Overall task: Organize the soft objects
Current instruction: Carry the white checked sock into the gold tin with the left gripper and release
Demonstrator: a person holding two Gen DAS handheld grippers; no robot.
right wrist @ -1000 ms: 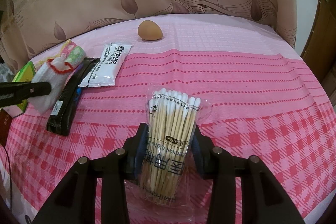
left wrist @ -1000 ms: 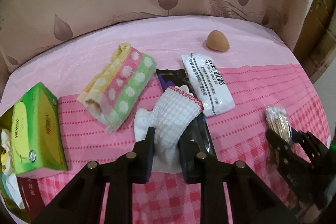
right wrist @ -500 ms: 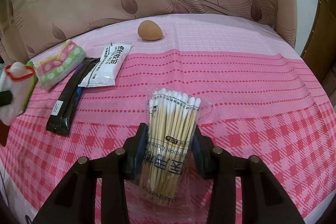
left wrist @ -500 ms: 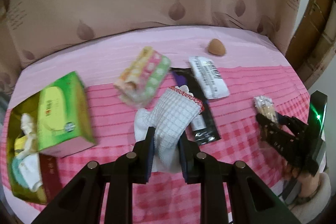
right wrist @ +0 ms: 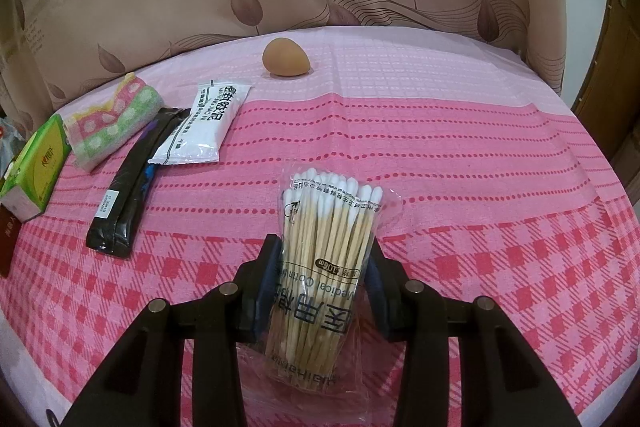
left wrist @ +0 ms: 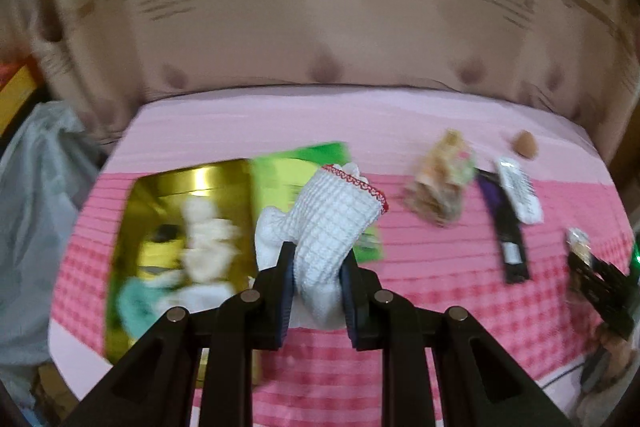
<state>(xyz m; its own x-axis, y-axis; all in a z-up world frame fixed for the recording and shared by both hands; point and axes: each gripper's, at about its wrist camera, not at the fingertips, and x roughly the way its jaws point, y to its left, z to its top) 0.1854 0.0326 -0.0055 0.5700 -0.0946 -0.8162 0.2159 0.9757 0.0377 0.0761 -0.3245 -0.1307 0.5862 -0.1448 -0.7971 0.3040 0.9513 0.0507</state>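
White waffle-knit cloth with the red stitched edge (left wrist: 332,227) was pinched between the jaws of your left gripper (left wrist: 318,291), hanging over the green tissue box (left wrist: 304,171) next to the gold open box (left wrist: 192,187). Your right gripper (right wrist: 320,291) had its jaws clamped on the clear plastic bag of wooden cotton swabs (right wrist: 324,267), just above the pink checked tablecloth (right wrist: 480,187).

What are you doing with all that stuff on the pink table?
A person is tidying soft things with a grabbing tool in each hand. The left tool grips a white knitted cloth in the air near a gold box that already holds some soft things. The right tool grips a bag of cotton swabs. A folded dotted towel, a white packet and a black pouch lie on the pink tablecloth.
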